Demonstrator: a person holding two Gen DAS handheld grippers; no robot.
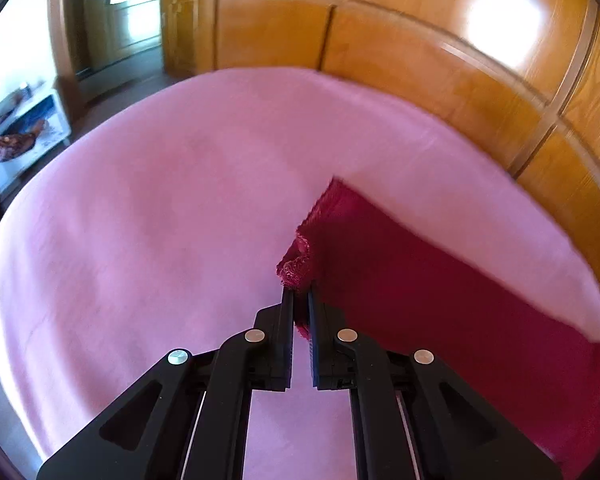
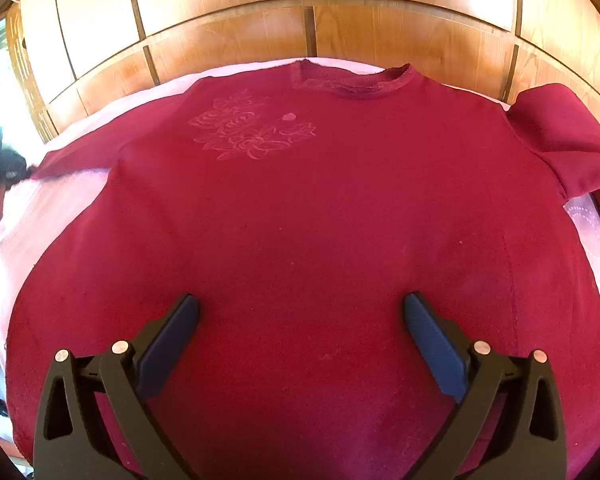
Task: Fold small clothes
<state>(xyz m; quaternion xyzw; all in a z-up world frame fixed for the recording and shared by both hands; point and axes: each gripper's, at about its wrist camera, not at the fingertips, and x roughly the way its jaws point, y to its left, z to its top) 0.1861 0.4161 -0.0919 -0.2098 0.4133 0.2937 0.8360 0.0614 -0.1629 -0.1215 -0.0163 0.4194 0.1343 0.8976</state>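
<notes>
Maroon sweater sleeve cuff pinched by left claw; pink sheet bare beyond.

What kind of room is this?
Probably a bedroom: a red sweater lies spread on a pink bedsheet, with wooden wardrobe doors right behind and a doorway beyond.

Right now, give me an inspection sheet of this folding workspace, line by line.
Surface: pink sheet, smooth.
Job's things: dark red sweater spread flat, front up, floral embroidery on chest; one sleeve folded back at the right of the right wrist view.
Clutter: nothing seen.
Grippers: left hand-held gripper shut on the cuff of the other sleeve; right hand-held gripper open above the sweater's lower body.
Cables: nothing seen.
Surroundings: wooden panelling behind; white shelf unit at far left.
</notes>
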